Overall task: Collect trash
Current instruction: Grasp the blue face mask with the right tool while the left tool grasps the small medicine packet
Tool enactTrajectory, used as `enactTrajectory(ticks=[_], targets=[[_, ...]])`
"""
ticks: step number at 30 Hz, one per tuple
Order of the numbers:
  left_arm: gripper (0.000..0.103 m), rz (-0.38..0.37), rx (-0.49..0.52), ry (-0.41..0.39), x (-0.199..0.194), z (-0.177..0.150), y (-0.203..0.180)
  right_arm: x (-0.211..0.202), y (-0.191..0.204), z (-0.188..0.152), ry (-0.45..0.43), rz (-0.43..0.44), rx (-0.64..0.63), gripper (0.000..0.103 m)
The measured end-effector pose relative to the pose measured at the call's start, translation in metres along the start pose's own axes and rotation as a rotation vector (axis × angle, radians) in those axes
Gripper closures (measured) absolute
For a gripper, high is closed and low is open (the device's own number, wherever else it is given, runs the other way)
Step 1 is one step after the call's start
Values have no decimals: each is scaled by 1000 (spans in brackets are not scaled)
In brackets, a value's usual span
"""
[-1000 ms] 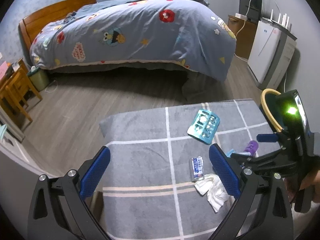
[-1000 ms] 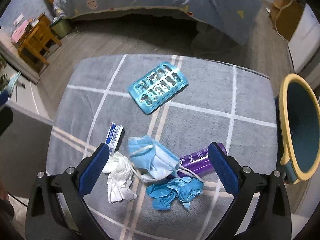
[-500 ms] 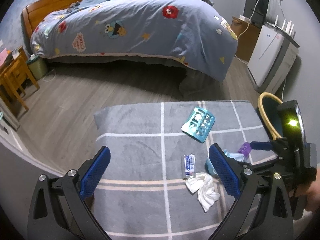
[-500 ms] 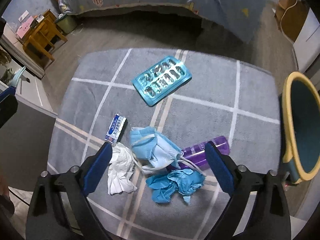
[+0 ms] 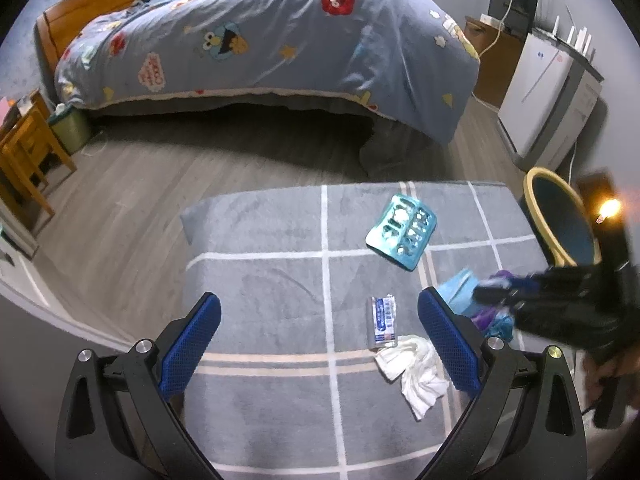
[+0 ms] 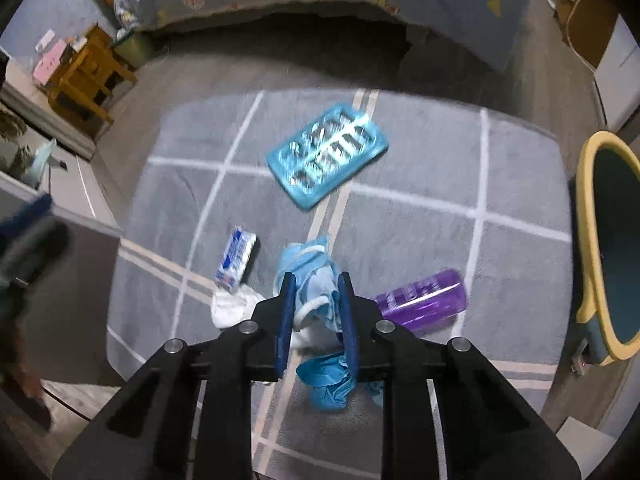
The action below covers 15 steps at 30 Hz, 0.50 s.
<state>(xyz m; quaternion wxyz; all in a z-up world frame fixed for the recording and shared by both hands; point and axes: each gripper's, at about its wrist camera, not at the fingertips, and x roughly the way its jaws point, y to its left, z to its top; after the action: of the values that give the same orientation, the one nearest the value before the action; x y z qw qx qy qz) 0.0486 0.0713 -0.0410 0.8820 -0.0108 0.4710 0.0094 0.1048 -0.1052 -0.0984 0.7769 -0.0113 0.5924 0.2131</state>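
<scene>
Trash lies on a grey checked rug (image 5: 260, 288). My right gripper (image 6: 316, 286) is shut on a light blue face mask (image 6: 310, 268); it shows blurred in the left wrist view (image 5: 492, 292). Around it lie a crumpled blue glove (image 6: 328, 380), a purple bottle (image 6: 424, 300), a white tissue (image 6: 230, 306), a small blue-white packet (image 6: 234, 258) and a teal blister tray (image 6: 328, 154). My left gripper (image 5: 318, 312) is open and empty above the rug, left of the packet (image 5: 383, 320) and tissue (image 5: 416, 368).
A dark bin with a yellow rim (image 6: 612, 240) stands at the rug's right edge (image 5: 560, 220). A bed with a blue quilt (image 5: 260, 40) lies beyond the rug. A white appliance (image 5: 544, 92) is at the right, wooden furniture (image 5: 24, 148) at the left.
My right gripper has come down and closed on the face mask. My left gripper stayed open and drifted slightly over the rug.
</scene>
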Motion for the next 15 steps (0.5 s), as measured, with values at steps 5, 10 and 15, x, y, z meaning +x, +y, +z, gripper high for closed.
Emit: enactTrajectory(ticks=[5,10,15], targets=[[5,-5,20,41,20,-7,-9,-26,-7,10,-79,2,27,82],[5,5,29,115,54,-19,-19,-41,-23,18,-142,-15,80,82],[5,12,69,172,81,-31,-32,-47,-30,22,-156,-18,75,82]])
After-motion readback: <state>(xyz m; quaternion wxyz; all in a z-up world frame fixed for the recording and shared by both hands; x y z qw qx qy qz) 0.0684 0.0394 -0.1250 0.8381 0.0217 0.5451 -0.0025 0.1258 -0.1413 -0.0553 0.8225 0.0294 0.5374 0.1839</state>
